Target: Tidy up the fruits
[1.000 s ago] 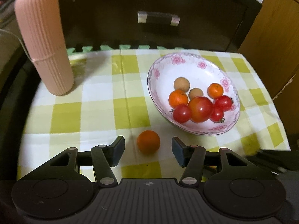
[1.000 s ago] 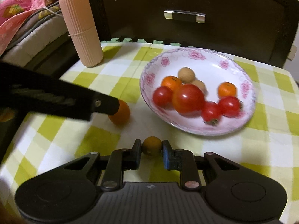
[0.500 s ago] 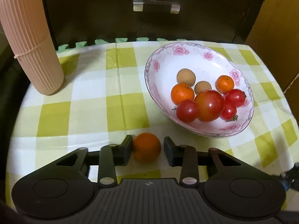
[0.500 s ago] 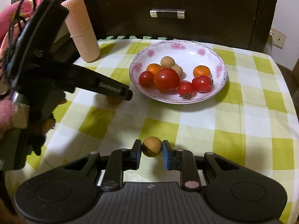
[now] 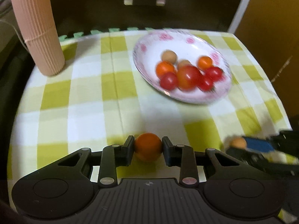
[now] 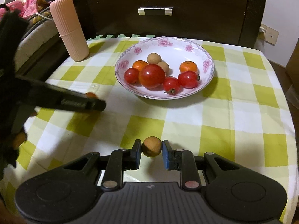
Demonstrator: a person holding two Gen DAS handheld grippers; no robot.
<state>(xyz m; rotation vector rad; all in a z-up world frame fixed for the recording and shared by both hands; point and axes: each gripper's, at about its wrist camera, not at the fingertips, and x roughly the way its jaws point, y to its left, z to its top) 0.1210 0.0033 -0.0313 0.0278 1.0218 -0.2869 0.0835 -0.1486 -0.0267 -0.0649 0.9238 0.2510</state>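
Note:
A small orange mandarin sits between the pads of my left gripper, which is shut on it above the checked cloth. My right gripper is shut on a brown longan near the table's front. A white flowered plate at the back holds several tomatoes, two mandarins and two longans. In the right wrist view the left gripper's finger reaches in from the left, with a sliver of its mandarin showing. The left wrist view is blurred; the right gripper appears at its lower right.
A tall pink ribbed cylinder stands at the table's back left corner. A dark wooden drawer front with a metal handle rises behind the table. The yellow-and-white checked cloth covers the table, with bedding off to the left.
The left gripper's jaws went from wide apart around the mandarin to shut on it, and the hand is moving. The right gripper drew back from the plate holding the longan.

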